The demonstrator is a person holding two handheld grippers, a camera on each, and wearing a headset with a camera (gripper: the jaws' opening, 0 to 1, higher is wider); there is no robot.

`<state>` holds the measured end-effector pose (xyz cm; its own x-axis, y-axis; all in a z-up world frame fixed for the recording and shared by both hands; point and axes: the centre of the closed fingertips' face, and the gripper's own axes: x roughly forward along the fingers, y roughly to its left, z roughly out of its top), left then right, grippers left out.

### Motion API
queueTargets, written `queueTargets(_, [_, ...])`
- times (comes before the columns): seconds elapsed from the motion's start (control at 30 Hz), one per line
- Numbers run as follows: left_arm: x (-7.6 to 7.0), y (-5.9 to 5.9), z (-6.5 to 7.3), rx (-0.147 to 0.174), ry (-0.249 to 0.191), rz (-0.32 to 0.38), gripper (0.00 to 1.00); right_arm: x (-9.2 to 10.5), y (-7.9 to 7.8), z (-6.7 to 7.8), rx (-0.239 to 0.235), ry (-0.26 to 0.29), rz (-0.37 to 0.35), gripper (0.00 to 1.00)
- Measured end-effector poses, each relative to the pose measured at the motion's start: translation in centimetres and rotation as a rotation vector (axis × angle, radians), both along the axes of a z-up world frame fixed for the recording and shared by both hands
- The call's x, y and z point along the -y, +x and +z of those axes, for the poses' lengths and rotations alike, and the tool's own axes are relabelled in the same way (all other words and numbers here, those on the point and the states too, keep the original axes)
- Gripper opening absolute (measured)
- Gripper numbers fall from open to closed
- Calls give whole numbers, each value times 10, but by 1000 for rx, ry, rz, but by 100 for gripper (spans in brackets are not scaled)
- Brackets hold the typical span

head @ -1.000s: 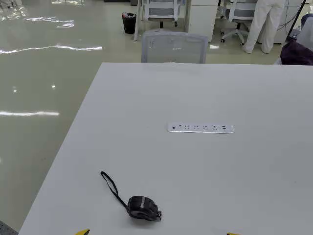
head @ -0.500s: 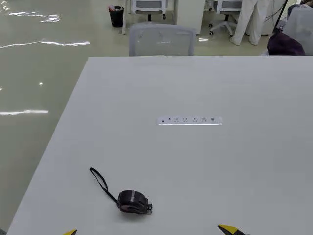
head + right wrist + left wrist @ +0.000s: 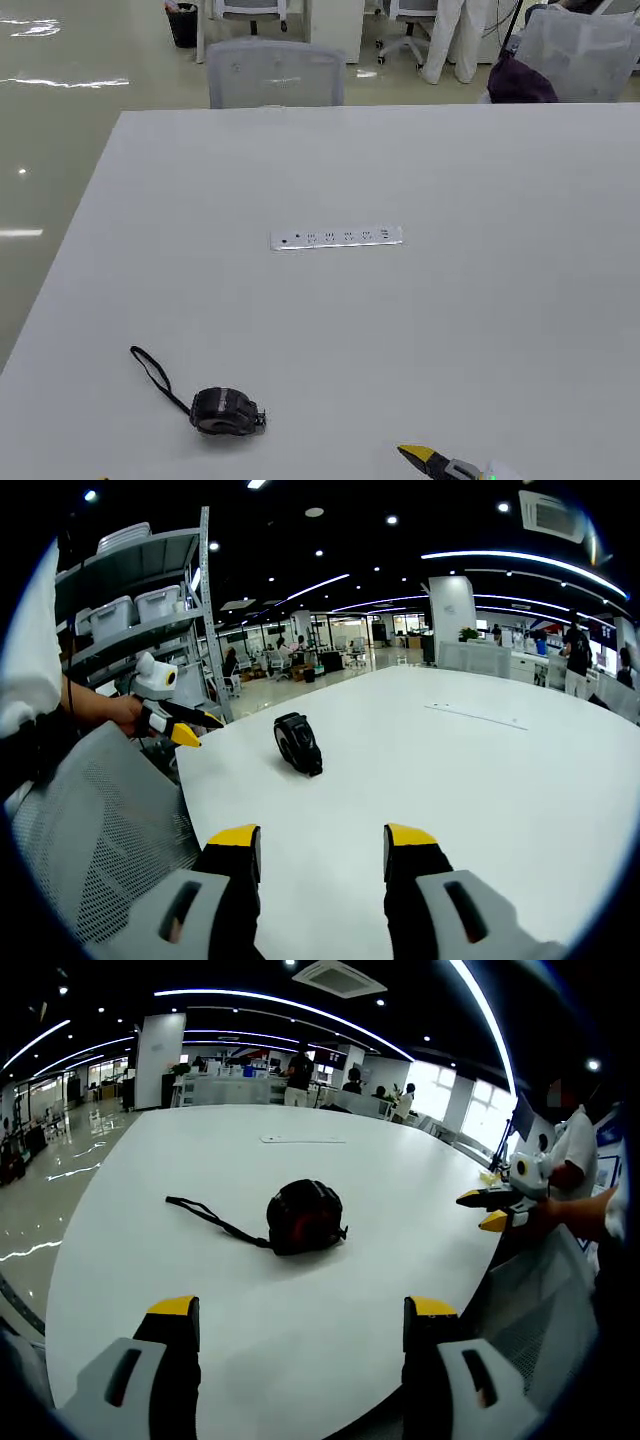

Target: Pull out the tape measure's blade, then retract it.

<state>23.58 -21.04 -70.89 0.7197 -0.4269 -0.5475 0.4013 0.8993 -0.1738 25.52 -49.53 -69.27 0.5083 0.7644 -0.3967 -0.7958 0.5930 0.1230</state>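
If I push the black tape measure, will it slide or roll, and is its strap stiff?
Probably slides: the tape measure seems to rest on a flat base on the smooth table. Its thin strap lies in a loose curve, so likely floppy.

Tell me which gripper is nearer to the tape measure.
Left, it seems. The tape measure lies just ahead of the left gripper; from the right gripper it sits farther off, toward its left.

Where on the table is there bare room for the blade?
The widest bare stretch of table lies right of the tape measure, on the near side of the power strip. Beyond the strip it is bare to the far edge. Only the near left corner is taken, by the tape measure and its strap.
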Motion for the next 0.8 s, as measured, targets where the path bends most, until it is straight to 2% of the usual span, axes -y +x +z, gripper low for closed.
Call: queueTargets(0.8, [2, -1, 1, -1, -2, -1, 82, -2, -1, -1, 0, -14, 9, 49])
